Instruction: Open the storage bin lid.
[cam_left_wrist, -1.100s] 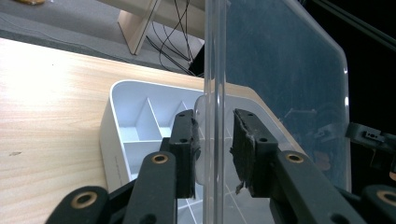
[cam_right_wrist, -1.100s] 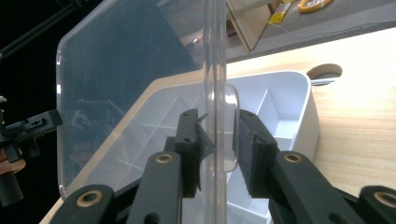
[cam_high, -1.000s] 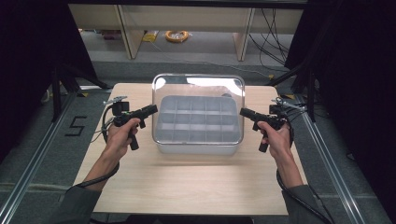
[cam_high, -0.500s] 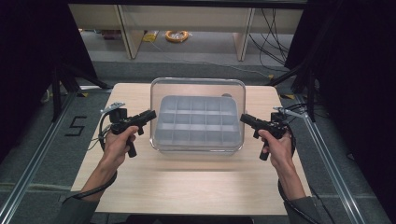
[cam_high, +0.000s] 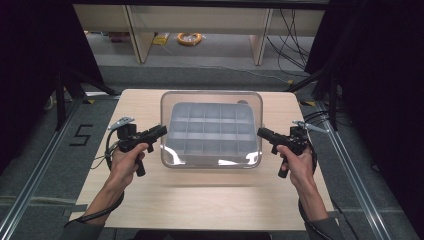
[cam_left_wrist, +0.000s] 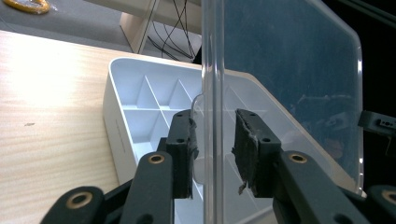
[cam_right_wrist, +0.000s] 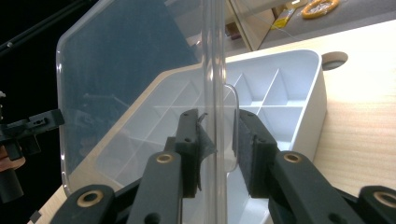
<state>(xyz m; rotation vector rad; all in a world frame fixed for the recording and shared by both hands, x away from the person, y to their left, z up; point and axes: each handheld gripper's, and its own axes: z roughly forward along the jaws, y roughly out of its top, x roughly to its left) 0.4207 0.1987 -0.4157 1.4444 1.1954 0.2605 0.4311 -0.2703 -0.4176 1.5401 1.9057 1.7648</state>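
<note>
Table (cam_high: 150, 200) | one divided tray (cam_high: 212, 150) | one clear lid (cam_high: 212, 97) | two grippers (cam_high: 161, 131) (cam_high: 262, 133), parted around lid edges

This is looking like a lab recording bay: black curtains (cam_high: 35, 75) are hanging on both sides, and metal rails (cam_high: 37, 170) are running along the grey floor (cam_high: 220, 55). Far beyond the fingertips, cables (cam_high: 295, 30) are trailing past pale shelving legs (cam_high: 137, 35), and a "5" (cam_high: 82, 135) is marking the floor beside the wooden table (cam_high: 210, 200).
</note>
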